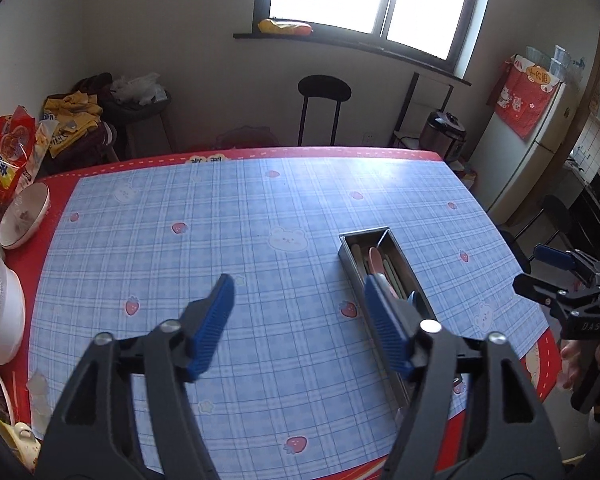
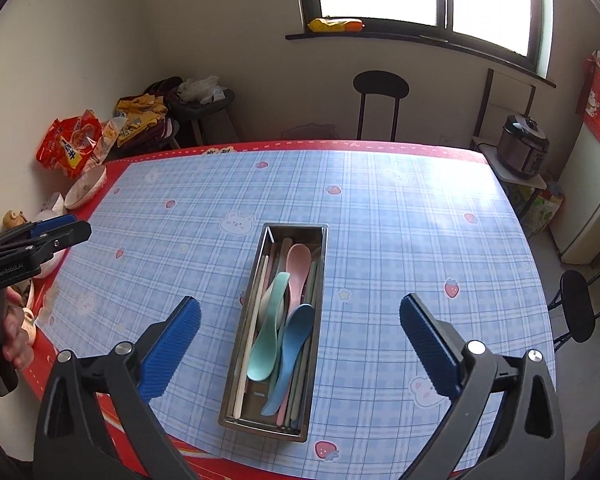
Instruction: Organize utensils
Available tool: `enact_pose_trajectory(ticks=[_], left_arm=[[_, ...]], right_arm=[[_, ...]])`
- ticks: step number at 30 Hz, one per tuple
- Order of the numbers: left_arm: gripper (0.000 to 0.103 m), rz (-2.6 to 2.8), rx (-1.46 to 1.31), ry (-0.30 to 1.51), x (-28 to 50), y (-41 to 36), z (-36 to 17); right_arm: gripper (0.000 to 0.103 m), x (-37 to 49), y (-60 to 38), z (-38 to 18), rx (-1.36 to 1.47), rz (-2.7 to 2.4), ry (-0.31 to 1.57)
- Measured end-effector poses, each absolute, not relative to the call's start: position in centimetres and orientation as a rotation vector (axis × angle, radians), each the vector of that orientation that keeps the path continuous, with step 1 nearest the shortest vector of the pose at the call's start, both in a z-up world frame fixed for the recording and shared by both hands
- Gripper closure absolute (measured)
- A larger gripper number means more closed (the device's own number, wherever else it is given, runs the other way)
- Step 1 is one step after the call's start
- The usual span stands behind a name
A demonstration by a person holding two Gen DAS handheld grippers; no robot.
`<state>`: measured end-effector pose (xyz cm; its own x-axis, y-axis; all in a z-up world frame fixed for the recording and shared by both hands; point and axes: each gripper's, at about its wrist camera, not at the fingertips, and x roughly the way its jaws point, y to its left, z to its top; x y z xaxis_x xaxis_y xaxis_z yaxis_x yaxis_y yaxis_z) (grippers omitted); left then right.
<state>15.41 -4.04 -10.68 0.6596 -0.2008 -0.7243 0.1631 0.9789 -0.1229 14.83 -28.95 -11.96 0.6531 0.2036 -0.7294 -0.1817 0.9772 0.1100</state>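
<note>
Your left hand-held gripper [image 1: 298,312] and right hand-held gripper [image 2: 300,330] are both released, empty. Metal tray [image 2: 318,280] sits lower centre on the table [image 2: 400,208], long axis near-far; spoons [image 2: 288,316] lie lengthwise inside.

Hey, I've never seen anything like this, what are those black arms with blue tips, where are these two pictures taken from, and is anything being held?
No robot here: a person holds a hand-held gripper in each hand, a tong-like tool with two blue-padded fingers. Each carries a camera looking along its fingers. One picture is from the left hand-held gripper, the other from the right hand-held gripper; each also glimpses the other at its edge. Both stand open and hold nothing. Below is a table with a blue checked tablecloth. On it sits a metal tray holding a pink spoon, a mint spoon, a blue spoon and chopstick-like sticks. Bowls and snack bags sit at the table's left edge.
</note>
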Motion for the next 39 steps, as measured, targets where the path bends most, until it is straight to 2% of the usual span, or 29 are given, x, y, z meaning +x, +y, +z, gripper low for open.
enact_pose_trajectory(ticks=[1, 9, 15, 39], left_arm=[[0.005, -0.206, -0.045, 0.788, 14.7, -3.6, -9.7], [0.006, -0.194, -0.034, 0.634, 11.2, -1.5, -3.5], [0.005, -0.183, -0.038, 0.586, 9.9, -1.0, -1.3], [0.005, -0.145, -0.071, 0.638, 10.1, -0.4, -2.8]], right_arm=[[0.006, 14.4, -28.9, -11.0, 0.026, 0.21, 0.803], [0.006, 11.0, -28.5, -5.2, 0.047, 0.155, 0.635], [0.006, 9.0, -28.5, -2.7, 0.059, 0.136, 0.576], [0.006, 7.5, -27.9, -2.6, 0.047, 0.007, 0.595]])
